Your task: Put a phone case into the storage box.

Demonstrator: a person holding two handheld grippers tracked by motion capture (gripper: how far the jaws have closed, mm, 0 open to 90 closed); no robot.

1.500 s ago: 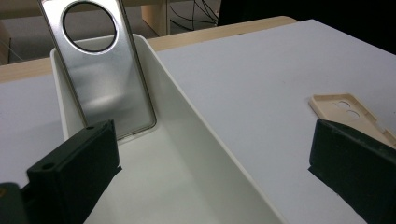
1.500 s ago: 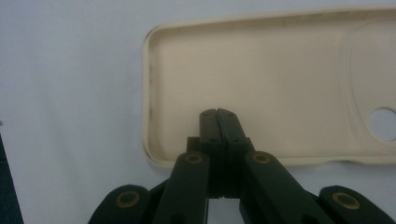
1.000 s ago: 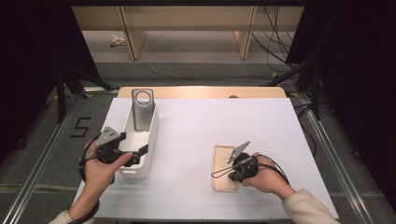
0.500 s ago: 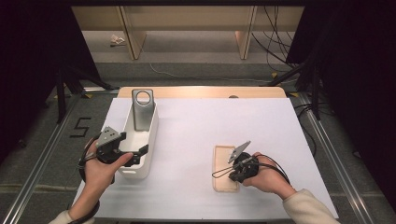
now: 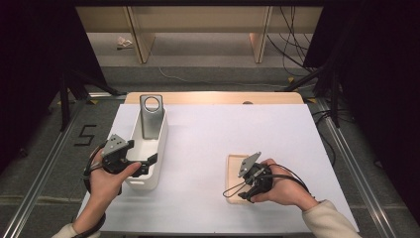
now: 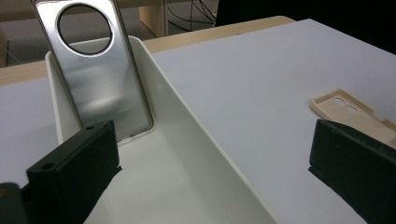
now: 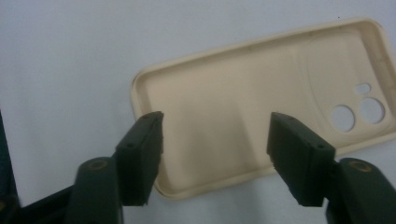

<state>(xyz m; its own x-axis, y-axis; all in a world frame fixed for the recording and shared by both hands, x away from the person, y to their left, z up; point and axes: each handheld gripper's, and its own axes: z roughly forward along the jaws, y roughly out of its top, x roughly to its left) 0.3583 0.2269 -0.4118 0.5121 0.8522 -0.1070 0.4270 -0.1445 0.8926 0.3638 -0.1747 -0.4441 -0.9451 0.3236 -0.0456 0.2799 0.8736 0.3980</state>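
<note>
The work in hand is the handling of two phone cases at a white-covered table (image 5: pixel 218 144). The current step concerns the beige phone case (image 7: pixel 243 100), which lies flat on the table surface with its hollow inner side up and its camera cut-outs at the end away from the person.

Right gripper (image 7: pixel 215 140): the jaws have just been opening and now stand apart, released. They hover over the near end of the beige case, one pad above the case floor near its long rim, the other above the middle. No pad presses on the case; nothing is grasped.

Left gripper (image 6: pixel 210 158): the jaws stand wide apart and hold nothing. They sit astride the near right wall of the white rectangular bin (image 6: pixel 187 121), one jaw inside it and one outside. The silver phone case (image 6: pixel 100 74), with a large round camera opening, leans upright against the bin's far end wall.

Judgement: the beige case appears to be either freshly set down or about to be picked up. If a pick-up follows, the right jaws need to straddle one raised long rim and close on it, since the case lies flat and offers no other edge. The left gripper appears placed to steady the bin.
</note>
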